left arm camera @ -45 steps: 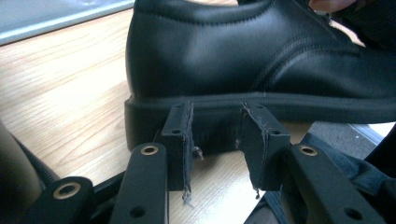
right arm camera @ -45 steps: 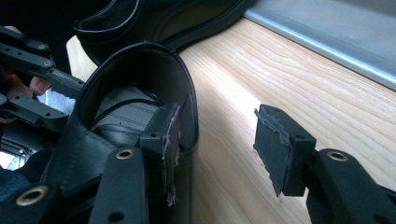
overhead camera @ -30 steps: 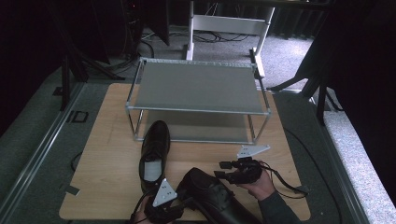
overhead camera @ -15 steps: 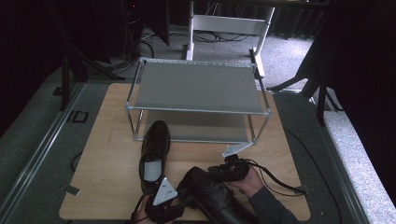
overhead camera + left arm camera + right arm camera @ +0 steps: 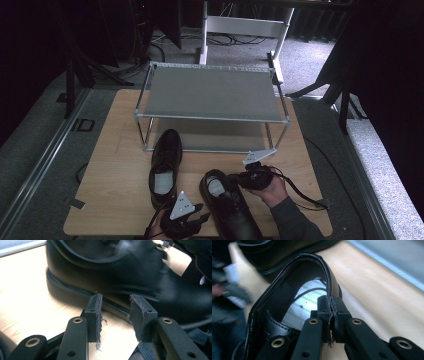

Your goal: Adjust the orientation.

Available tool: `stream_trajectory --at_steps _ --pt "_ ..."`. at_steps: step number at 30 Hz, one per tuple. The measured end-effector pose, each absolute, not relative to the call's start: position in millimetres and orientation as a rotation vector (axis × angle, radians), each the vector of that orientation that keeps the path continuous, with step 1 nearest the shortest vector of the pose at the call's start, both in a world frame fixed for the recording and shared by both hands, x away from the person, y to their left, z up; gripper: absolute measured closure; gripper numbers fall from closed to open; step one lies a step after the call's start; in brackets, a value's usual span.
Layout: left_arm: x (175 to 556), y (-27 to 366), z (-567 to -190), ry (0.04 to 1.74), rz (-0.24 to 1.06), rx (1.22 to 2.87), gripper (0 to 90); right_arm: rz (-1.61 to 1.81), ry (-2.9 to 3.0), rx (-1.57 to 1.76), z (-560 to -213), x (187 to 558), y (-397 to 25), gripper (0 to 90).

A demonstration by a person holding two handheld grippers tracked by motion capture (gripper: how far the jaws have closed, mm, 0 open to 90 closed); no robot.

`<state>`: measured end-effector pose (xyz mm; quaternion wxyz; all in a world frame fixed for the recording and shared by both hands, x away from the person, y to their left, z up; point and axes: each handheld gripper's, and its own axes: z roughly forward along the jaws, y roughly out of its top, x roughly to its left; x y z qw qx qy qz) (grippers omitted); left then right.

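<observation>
You had your right tongs (image 5: 331,305) pinched shut on the collar of the near black dress shoe (image 5: 227,202) on the bench (image 5: 110,165) (left tongs (image 5: 114,305) parted, empty, beside its sole), so lifting it toward the shoe rack (image 5: 212,95) probably came next.

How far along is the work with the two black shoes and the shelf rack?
Nothing looks finished: the grey two-tier metal rack holds no shoe. In hand: the right tongs are shut on the rim of the near black leather shoe, while the left tongs are open beside its sole. The other black leather shoe lies on the wooden table. Probably both go on the rack.
</observation>
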<state>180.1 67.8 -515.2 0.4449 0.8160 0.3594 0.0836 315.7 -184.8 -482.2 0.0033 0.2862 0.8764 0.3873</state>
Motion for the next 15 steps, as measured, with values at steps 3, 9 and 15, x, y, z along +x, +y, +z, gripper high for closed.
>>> stream_trajectory --at_steps 3,9,15 --pt "181.8 64.2 -519.3 0.891 0.195 2.035 62.2 1.223 2.706 0.916 -479.1 325.8 -183.4 86.9" --pt "185.3 56.5 -528.6 0.888 0.163 2.057 62.2 1.188 2.670 0.847 -478.4 335.0 -162.7 85.1" --pt "185.6 44.1 -535.7 0.852 0.128 2.087 62.3 1.243 2.582 0.840 -470.0 329.8 -168.7 58.5"
